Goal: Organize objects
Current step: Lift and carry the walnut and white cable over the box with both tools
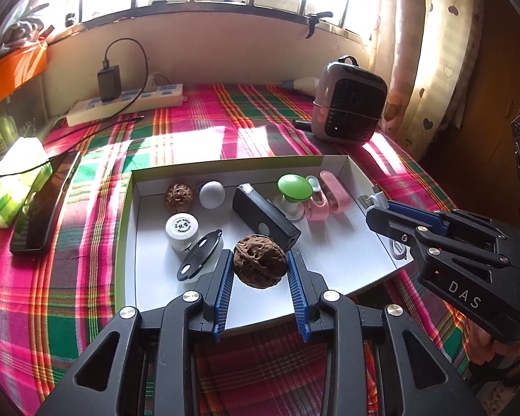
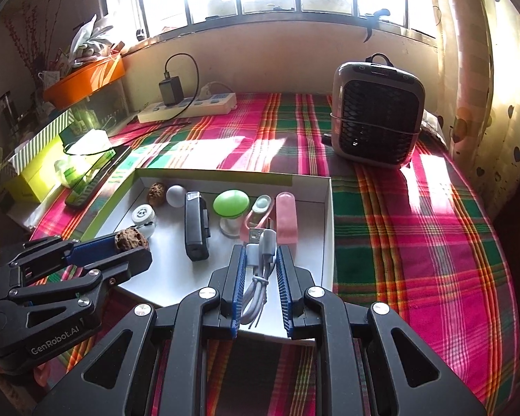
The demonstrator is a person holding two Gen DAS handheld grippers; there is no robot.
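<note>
A tablecloth point(image 2: 416, 242) is checked in pink, green, red and yellow. At centre frame, a white tray point(image 1: 346, 256) with a lime-green rim is seen. Inside are a brown wrinkled walnut point(image 1: 260, 261), a green-capped object point(image 1: 294, 187), pink cases point(image 1: 334, 190) and a black box point(image 1: 265, 218). Blue pads point(image 1: 225, 277) line black grippers.
</note>
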